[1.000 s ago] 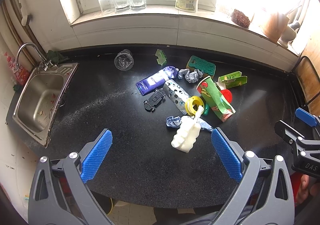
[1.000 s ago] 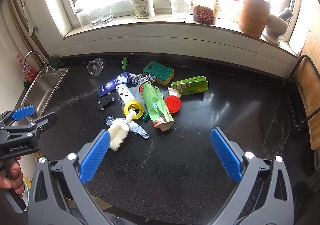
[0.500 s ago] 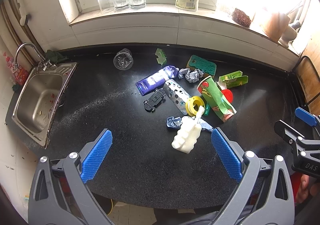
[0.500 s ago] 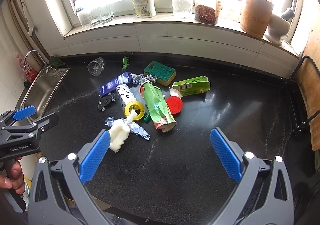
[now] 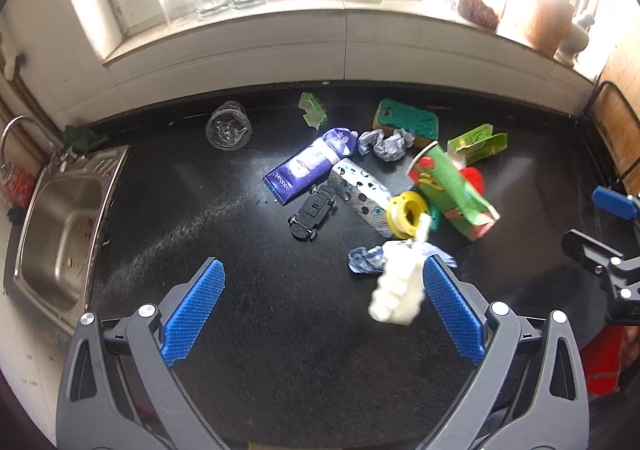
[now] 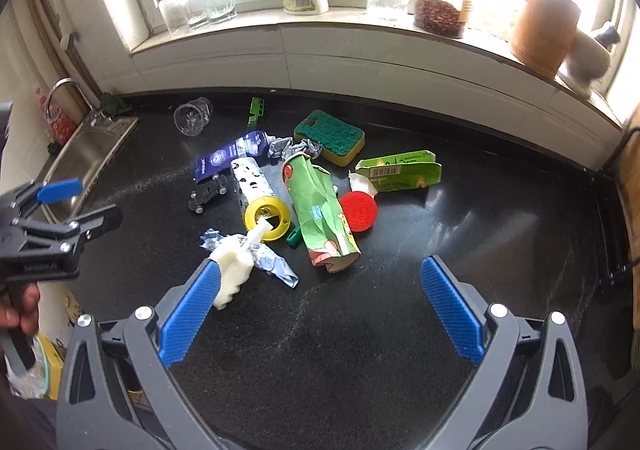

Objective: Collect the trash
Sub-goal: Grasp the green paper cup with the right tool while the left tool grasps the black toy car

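Hand-held grippers: left (image 5: 320, 308) and right (image 6: 318, 306) both spread wide, holding nothing.
Trash: heap (image 6: 316, 205) mid-worktop, 12 o'clock of the right one.
Around: sponge (image 6: 330, 135), toy car (image 5: 313, 211).
Worktop (image 6: 460, 217): black; sink (image 5: 60, 234) at 9 o'clock.

A black speckled stone worktop (image 6: 400, 330) carries a heap of litter near its middle: a crushed green paper cup (image 6: 320, 209), with a round red plastic lid (image 6: 359, 211) at its 3 o'clock, a yellow tape ring (image 6: 267, 218) at 9 o'clock and a green-topped yellow sponge (image 6: 330, 136) at 12 o'clock. A flattened green carton (image 6: 400, 171) lies beyond the lid. A lumpy white foam piece (image 6: 234, 272), a black toy car (image 6: 208, 193) and a purple foil wrapper (image 6: 232, 155) lie further toward 9 o'clock.
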Tool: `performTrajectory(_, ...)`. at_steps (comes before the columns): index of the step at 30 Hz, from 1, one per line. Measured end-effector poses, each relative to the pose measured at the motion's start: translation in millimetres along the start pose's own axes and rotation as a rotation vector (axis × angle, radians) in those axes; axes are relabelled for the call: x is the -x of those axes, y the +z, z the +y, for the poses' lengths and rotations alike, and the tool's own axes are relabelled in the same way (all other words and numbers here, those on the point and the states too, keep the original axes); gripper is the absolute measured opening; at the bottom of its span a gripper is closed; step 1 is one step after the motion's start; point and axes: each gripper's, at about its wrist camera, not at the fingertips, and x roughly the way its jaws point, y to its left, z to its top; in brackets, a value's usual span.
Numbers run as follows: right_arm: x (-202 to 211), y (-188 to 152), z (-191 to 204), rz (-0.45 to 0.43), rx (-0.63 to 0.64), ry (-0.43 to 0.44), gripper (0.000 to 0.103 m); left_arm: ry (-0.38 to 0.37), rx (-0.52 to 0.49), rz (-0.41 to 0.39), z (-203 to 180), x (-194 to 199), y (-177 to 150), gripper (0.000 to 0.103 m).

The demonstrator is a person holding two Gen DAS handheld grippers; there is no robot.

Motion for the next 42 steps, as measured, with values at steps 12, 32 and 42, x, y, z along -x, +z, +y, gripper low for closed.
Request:
performTrajectory(12,-128,5,-6,0.188,0.072,-0.01,0.079,-0.083,-0.229,0.064,14,-156,15,0.096)
performTrajectory(32,-108,16,11,0.184,0.134,0.026,0.042,-0.158,-0.184,-0.006,7,-143,19,0.031)
performTrajectory(42,-47,2,19,0.058,0.113,0.059,0.038,-0.113,-0.07,-0.066,7,-57,-26,0.031)
